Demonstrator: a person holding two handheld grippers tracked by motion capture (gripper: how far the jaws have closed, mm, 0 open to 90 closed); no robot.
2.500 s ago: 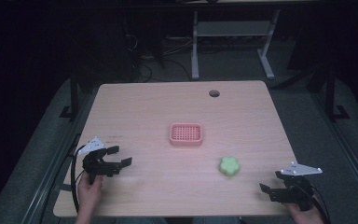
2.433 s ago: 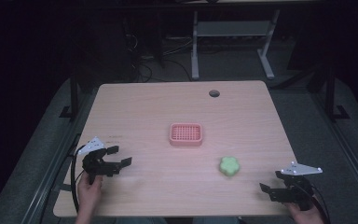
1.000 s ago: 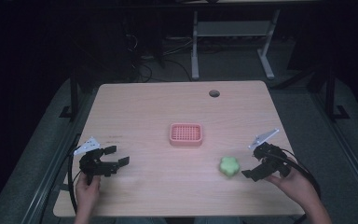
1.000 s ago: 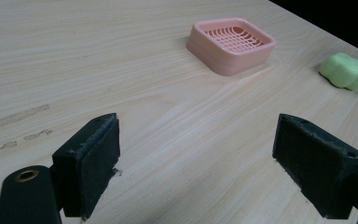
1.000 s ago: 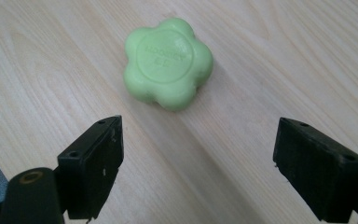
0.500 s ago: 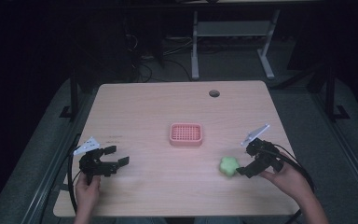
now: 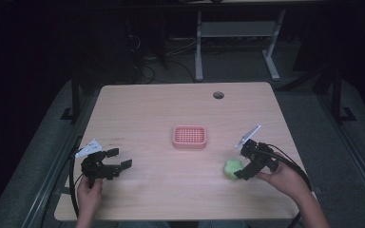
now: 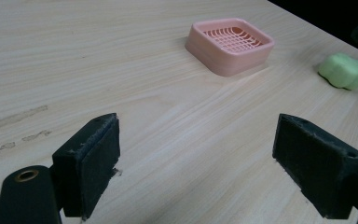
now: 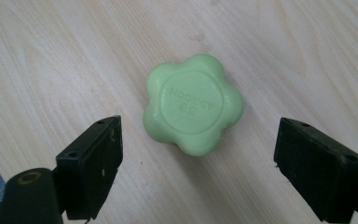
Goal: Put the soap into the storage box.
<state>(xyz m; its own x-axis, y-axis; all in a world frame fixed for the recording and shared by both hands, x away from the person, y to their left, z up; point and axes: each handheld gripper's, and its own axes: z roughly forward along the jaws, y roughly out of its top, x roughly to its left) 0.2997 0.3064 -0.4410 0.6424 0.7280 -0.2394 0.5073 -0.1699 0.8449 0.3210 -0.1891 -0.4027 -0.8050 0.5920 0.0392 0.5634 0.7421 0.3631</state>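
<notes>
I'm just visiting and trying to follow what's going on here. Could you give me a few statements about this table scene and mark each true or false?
1. The right gripper has its jaws open around the green soap. True.
2. The green soap lies in the pink dish. False: it lies on the table, apart from the dish.
3. The left gripper is open and holds nothing. True.
4. The soap is square. False: it is flower-shaped.
</notes>
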